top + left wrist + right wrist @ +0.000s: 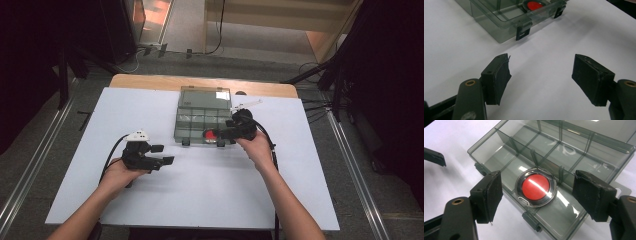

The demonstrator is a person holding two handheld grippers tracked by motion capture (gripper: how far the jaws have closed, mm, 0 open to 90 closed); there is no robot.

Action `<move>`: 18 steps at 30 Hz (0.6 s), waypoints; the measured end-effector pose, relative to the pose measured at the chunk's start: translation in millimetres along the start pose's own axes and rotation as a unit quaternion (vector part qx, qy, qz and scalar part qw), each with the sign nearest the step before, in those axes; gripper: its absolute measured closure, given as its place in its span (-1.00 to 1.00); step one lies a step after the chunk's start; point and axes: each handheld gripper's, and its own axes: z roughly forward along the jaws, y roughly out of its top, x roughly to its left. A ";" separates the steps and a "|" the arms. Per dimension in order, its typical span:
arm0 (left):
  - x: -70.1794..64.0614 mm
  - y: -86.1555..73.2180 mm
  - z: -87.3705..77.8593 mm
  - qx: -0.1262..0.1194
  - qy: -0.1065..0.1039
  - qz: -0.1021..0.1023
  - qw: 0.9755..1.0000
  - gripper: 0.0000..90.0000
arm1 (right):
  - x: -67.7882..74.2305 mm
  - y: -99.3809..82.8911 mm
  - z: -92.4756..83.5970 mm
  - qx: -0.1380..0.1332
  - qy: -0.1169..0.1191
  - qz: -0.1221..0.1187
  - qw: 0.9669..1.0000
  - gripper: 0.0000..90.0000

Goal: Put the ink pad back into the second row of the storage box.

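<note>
Though between open jaws, red disc [535, 187] untouched.

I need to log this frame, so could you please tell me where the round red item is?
The round red item lies in a front-row compartment of the clear organizer box, right of its middle in the high view, below the open right hand-held gripper.

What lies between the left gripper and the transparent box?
Nothing: in the left gripper view, only bare white table separates the open left gripper from the transparent box, whose black latch faces it.
</note>
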 end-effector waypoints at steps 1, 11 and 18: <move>0.9 2.9 1.4 0.003 0.002 0.000 1.000 -0.33 | -0.3 -0.1 -0.1 0.000 0.001 0.003 1.000 -0.44; 4.4 24.6 8.3 0.001 0.001 -0.007 1.000 -0.33 | -3.7 -1.1 -2.1 0.000 -0.001 0.009 1.000 -0.44; 8.1 33.7 14.4 0.006 0.002 -0.015 1.000 -0.33 | -4.3 -1.7 -1.2 0.002 -0.001 0.010 1.000 -0.44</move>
